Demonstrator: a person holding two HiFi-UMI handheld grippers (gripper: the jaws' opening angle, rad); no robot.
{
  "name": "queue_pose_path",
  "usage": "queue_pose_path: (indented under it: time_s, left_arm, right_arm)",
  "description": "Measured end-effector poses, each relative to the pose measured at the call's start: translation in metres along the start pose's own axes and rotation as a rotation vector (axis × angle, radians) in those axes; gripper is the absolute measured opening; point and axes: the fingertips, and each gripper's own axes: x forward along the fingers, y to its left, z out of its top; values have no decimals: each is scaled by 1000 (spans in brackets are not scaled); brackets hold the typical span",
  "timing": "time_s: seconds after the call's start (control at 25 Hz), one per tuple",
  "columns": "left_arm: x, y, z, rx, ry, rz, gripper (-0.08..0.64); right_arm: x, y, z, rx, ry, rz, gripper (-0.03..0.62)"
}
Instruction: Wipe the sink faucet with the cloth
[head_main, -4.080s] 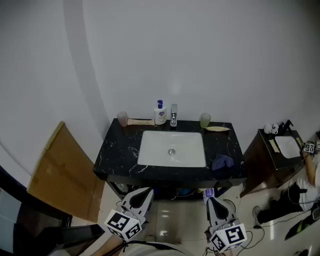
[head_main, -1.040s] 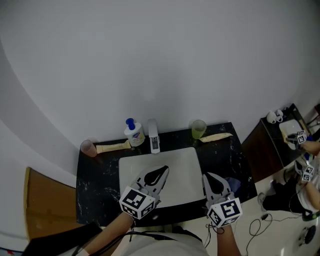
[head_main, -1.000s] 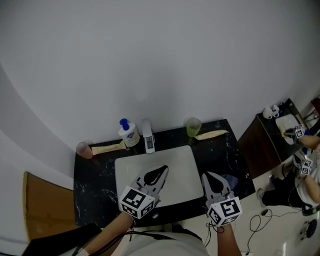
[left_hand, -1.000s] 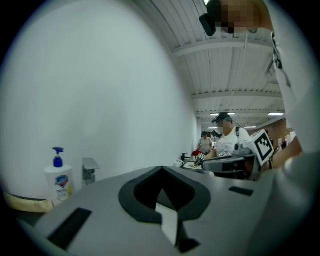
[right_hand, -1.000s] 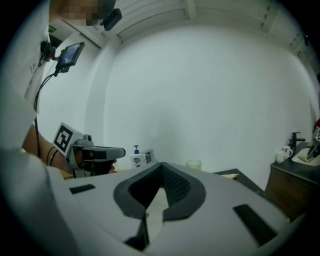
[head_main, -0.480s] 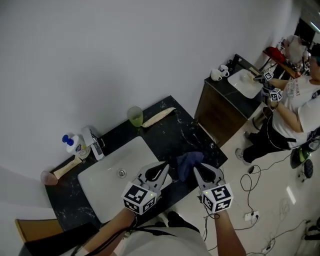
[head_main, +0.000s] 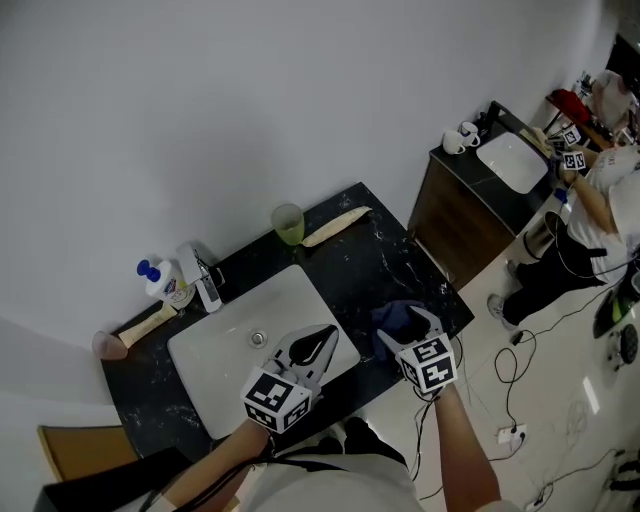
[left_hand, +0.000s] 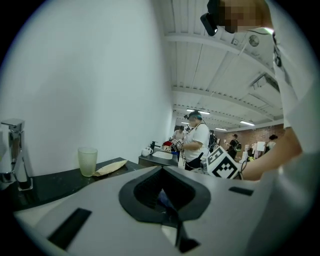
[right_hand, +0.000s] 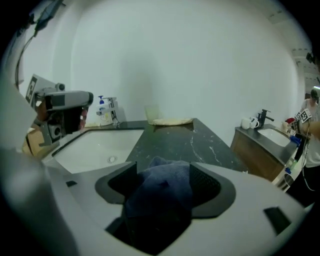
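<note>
The crumpled dark-blue cloth (head_main: 394, 315) sits on the black marble countertop (head_main: 370, 265), just right of the white rectangular sink basin (head_main: 225, 345). Your right gripper (head_main: 406, 332) has its jaws pressed in on both sides of it (the chrome faucet (head_main: 205, 280) stands well apart, at the basin's back rim). Your left gripper (head_main: 320, 342) hangs over the basin's front edge, jaws together and empty.

Your right gripper (head_main: 408, 331) covered the near part of the cloth (head_main: 393, 315) in the head view. In the left gripper view, the faucet (left_hand: 15, 150) was partly lost at the dark left edge. The label on the soap bottle (head_main: 163, 283) was too small to read.
</note>
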Motion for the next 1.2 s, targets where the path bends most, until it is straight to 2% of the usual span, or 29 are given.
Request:
queue_pose_path:
  time_s: [0.12,0.2,0.24,0.28,0.32,0.44,0.52,0.64,0.84,1.04,1.2]
  left_arm:
    - [-8,8,0,-6,-2,29,2]
    - [-12,15,1,-9,-5,45,2]
    - [-14,17,1,-9,-5,52,2]
    - [-15,19,1,-10,-6,57,2]
    - [-16,19,1,-10,-7,61,2]
    - [-17,19,3,-11,-12,69,2]
    - [-20,20,5,-11,-20,78,2]
    - [-26,25,11,-8,-37,105,2]
    - [-62,47,20,-6,-66,204,2]
    - [-123,87,28,-27,-108,382,2]
    - [-178,114,32,-36,-141,523,2]
  right_arm:
    - [11,0,-18,-79,108,-9,314]
    - [13,-3,-21,-112,124,-32,306]
    - [13,-7,-20,-122,125,-51,261]
    - [13,-10,-20,-134,127,-72,175]
    - [13,-13,-21,-145,130,-85,130]
    - [11,-16,-19,-146,126,-80,123]
    - [4,-14,-11,-122,84,-61,117]
    - [-7,2,14,-92,-17,-1,118]
    - [-4,51,74,-131,-145,130,117]
    - [22,128,141,-241,-226,333,117]
    - [34,193,189,-279,-292,498,118]
